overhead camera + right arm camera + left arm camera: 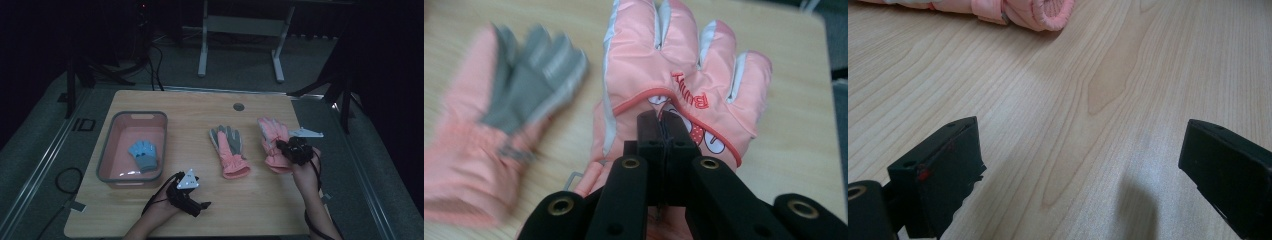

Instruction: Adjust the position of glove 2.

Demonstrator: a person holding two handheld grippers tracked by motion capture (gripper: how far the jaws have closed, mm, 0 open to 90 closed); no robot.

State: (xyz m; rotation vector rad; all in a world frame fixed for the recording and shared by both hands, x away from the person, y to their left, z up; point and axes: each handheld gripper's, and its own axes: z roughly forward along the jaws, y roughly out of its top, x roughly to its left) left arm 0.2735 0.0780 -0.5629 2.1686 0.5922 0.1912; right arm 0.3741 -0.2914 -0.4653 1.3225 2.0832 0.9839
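Here, right gripper (663, 117) clamped tight on the back of the pink glove (679, 80), near the table's (200, 107) right edge. Beside it, palm-up second pink glove (229, 147) at the centre. Left gripper (200, 206) resting wide apart, holding nothing, near the front edge. Blue glove (143, 155) inside the pink bin (107, 150) at left.

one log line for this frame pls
right gripper: shut on pink glove | left gripper: open, over table | second pink glove: flat | blue glove: in bin
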